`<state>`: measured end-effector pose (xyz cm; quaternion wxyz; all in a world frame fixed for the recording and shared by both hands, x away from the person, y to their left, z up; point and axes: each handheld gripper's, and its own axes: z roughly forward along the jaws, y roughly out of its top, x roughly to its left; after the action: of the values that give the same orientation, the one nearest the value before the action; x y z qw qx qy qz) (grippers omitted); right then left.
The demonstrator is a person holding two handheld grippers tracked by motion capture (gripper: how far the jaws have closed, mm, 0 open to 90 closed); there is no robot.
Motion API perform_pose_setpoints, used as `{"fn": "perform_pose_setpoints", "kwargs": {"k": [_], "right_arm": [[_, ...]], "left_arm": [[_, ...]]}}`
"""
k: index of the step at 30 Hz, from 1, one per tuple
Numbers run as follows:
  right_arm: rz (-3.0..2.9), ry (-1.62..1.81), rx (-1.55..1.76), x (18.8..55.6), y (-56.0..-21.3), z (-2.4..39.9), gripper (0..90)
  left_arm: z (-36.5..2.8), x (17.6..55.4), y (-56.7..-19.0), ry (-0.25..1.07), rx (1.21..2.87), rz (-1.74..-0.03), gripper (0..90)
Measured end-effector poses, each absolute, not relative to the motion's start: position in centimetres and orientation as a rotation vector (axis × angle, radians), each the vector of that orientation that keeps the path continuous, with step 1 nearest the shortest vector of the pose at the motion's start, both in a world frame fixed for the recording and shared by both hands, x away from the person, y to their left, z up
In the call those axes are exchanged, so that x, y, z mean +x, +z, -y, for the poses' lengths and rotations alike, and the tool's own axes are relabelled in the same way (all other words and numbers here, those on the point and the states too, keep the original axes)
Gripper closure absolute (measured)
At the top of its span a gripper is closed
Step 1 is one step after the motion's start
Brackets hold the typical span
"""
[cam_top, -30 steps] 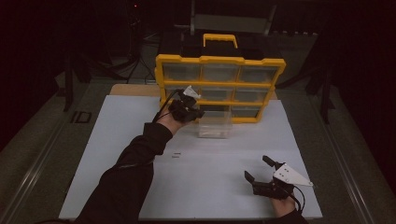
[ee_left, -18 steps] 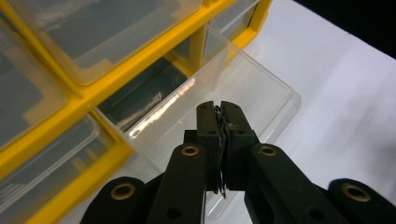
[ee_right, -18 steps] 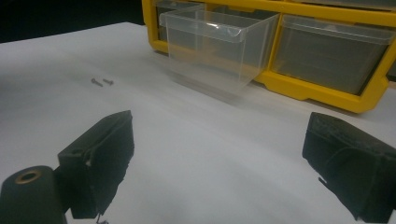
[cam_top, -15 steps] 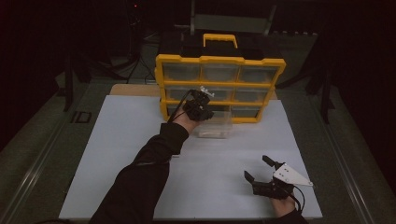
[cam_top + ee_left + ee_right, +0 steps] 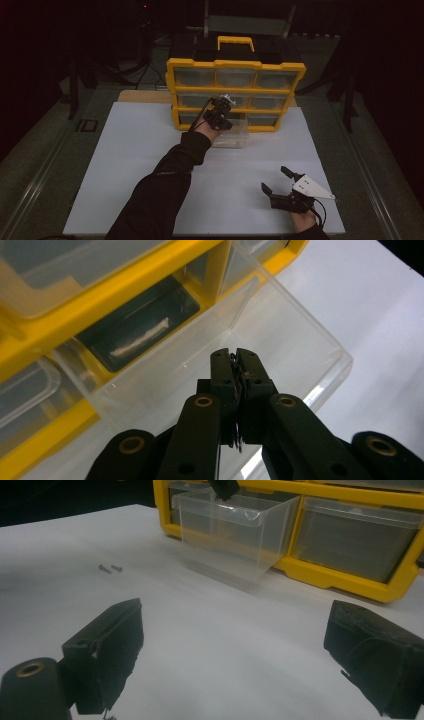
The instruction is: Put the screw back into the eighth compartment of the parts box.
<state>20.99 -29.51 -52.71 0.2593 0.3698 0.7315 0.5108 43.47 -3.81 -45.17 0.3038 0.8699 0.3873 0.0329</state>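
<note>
Two small dark screws (image 5: 110, 569) loose on white tabletop (image 5: 125, 165), 8 o'clock of drawer, not yet binned. Left gripper (image 5: 234, 356) jaws clenched over clear plastic drawer (image 5: 280, 335) pulled from yellow organiser (image 5: 235, 64) at 12. Right gripper (image 5: 235, 630) at 5 o'clock, jaws released, idle.

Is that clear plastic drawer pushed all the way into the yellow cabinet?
No, the clear drawer sticks out of the yellow cabinet over the white table.

Clear plastic drawer (image 5: 235, 134), open-topped, pulled out from the yellow organizer's (image 5: 235, 64) bottom row, upright, resting on the white tabletop (image 5: 130, 160) just before its slot
</note>
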Motion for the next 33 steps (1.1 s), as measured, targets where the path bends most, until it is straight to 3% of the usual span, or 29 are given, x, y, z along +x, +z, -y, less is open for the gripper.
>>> {"fn": "perform_pose_setpoints", "kwargs": {"k": [6,15,25,33], "right_arm": [[-1.985,1.387,0.999,21.0,-52.7,29.5,9.1],[-1.985,1.388,1.001,21.0,-52.7,29.6,9.1],[-1.989,1.382,1.002,21.0,-52.8,29.6,9.1],[-1.991,1.380,1.002,21.0,-52.7,29.6,9.1]], "left_arm": [[4.4,43.9,-46.0,0.067,2.314,-1.072,85.5],[4.4,43.8,-44.9,0.036,2.273,-1.064,44.3],[3.0,42.9,-43.3,0.049,2.261,-1.021,6.9],[0.0,42.5,-42.8,-0.002,2.233,-0.938,3.1]]}}
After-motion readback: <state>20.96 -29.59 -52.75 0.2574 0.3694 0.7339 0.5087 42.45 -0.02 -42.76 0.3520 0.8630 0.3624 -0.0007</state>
